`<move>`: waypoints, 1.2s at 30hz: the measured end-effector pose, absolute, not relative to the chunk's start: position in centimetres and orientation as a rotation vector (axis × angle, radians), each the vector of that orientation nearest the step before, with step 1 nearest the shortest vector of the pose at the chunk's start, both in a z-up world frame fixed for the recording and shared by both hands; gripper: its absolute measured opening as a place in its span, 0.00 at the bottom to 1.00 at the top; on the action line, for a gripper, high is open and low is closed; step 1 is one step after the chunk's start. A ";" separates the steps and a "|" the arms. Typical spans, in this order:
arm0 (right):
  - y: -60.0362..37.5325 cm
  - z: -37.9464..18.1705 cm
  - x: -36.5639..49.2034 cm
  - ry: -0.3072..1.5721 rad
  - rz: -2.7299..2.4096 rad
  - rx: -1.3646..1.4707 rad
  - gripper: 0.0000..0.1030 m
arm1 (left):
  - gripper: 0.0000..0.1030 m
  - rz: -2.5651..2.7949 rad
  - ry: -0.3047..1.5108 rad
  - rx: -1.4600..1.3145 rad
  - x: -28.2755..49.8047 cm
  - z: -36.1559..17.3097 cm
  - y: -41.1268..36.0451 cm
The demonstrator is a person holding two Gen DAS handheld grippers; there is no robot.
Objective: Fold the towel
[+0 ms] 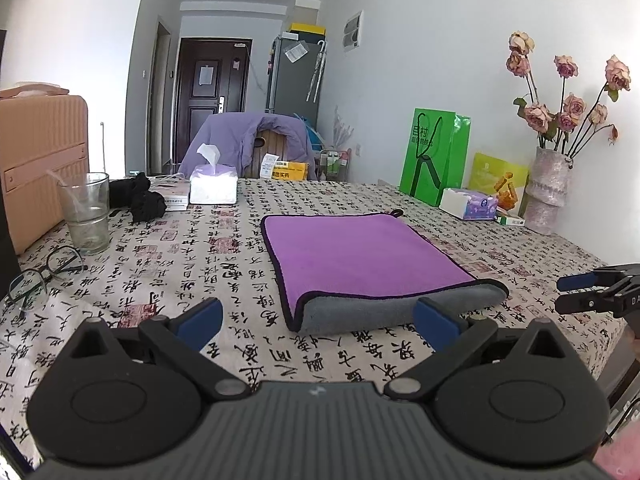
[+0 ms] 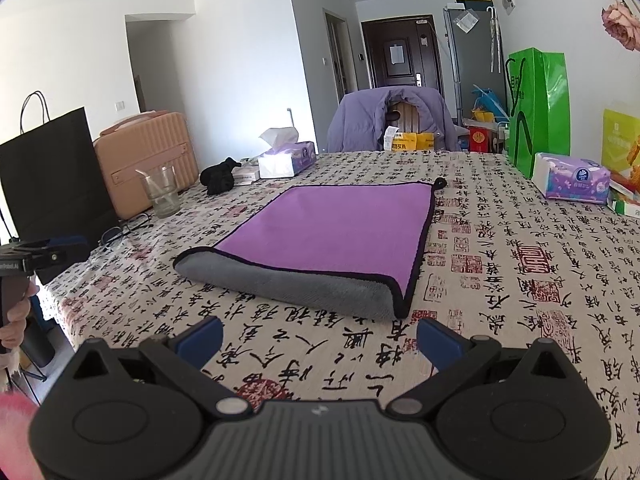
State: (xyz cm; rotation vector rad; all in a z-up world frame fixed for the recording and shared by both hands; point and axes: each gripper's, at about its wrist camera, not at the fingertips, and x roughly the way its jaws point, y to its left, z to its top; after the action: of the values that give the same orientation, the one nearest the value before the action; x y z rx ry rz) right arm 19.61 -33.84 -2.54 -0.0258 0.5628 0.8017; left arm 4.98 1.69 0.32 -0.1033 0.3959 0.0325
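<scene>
A purple towel [image 1: 356,256] with a grey underside and black trim lies folded once on the patterned tablecloth, its rolled fold edge nearest me. It also shows in the right wrist view [image 2: 332,228]. My left gripper [image 1: 318,322] is open and empty, hovering just short of the fold edge. My right gripper [image 2: 320,342] is open and empty, also just short of the fold edge. The right gripper shows at the right edge of the left wrist view [image 1: 576,294]. The left gripper shows at the left edge of the right wrist view [image 2: 48,254].
A glass [image 1: 86,214], spectacles [image 1: 40,276], a black cloth [image 1: 140,198] and a tissue pack [image 1: 212,184] stand at the left. A green bag [image 1: 434,156], tissue box [image 1: 470,204] and vase of roses [image 1: 548,192] line the right wall. A chair [image 1: 256,144] stands behind the table.
</scene>
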 end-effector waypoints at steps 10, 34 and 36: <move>-32.8 -3.3 22.5 0.588 0.800 -0.034 1.00 | 1.00 0.016 0.423 -0.088 8.1 -0.1 1.9; -30.0 -5.2 28.9 0.649 0.810 -0.062 0.98 | 1.00 -0.026 0.514 -0.065 15.8 -2.5 2.3; -29.8 -5.3 29.2 0.649 0.812 -0.061 0.93 | 1.00 -0.024 0.524 -0.063 16.3 -2.8 2.3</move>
State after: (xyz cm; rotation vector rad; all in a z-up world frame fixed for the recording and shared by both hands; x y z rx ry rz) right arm 29.23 -29.78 -5.26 -0.0610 0.6488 0.8117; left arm 16.32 2.35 -2.77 -0.0626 0.5241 -0.0241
